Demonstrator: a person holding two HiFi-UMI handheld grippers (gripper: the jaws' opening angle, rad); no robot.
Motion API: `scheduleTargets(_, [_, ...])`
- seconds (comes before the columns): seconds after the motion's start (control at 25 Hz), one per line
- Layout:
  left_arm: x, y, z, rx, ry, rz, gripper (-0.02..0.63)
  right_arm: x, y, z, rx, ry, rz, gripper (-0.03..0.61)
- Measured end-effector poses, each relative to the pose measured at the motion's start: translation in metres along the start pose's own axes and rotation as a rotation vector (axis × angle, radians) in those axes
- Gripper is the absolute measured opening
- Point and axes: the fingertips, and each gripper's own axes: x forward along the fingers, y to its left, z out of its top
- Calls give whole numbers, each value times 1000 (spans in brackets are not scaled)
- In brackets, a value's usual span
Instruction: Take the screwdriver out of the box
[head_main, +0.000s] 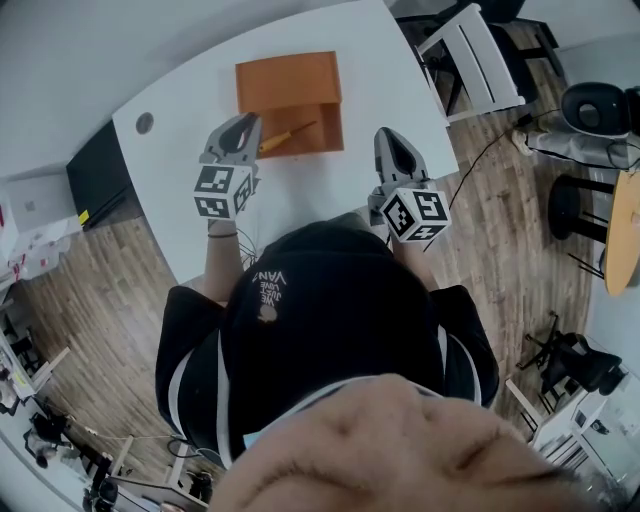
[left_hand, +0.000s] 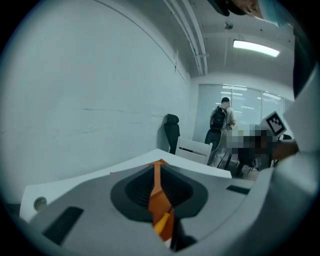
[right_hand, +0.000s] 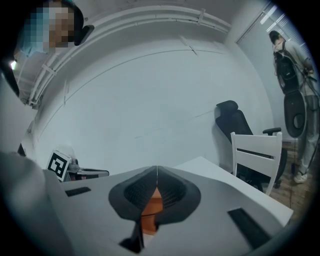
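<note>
The left gripper (head_main: 249, 123) and right gripper (head_main: 388, 136) are both clenched on nothing. The screwdriver (head_main: 290, 133) lies in the open box (head_main: 288, 78), its handle just beside the left tips. Judging by this, it is not yet grasped or lifted out.

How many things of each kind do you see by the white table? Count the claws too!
Orange box: 1
Screwdriver: 1
Claws: 2, the left claw and the right claw
Total: 4
</note>
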Motion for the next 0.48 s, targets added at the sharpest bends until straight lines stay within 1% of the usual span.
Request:
scheduleTargets(0.24, [18, -7, -10, 164, 116, -15, 20, -1, -8, 0, 3, 7, -11, 12])
scheduleTargets(0.32, [23, -10, -13, 189, 142, -26, 20, -1, -11, -1, 5, 10, -15, 12])
scheduleTargets(0.48, [31, -11, -22, 206, 187, -44, 20, 2, -15, -2, 8, 12, -17, 12])
